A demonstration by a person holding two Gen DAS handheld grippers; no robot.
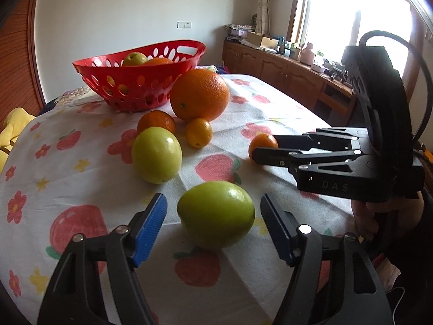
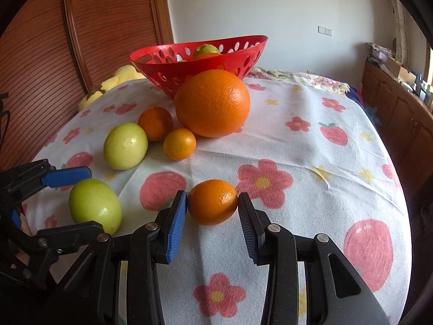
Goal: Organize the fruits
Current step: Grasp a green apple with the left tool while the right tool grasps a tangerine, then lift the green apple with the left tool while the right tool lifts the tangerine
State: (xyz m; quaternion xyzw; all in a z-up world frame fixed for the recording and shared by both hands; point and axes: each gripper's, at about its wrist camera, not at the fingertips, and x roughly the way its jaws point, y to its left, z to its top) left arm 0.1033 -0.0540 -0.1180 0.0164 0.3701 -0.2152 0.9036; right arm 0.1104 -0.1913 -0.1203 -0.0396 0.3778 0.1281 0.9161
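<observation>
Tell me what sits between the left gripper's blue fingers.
In the left wrist view, a smooth green round fruit sits between the open left gripper's fingers, gaps both sides.

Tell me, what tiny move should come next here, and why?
Probably lift the small orange and carry it toward the red basket. The right gripper already has its fingers pressed against both sides of it, while the left gripper is open around a green fruit without touching it.
</observation>
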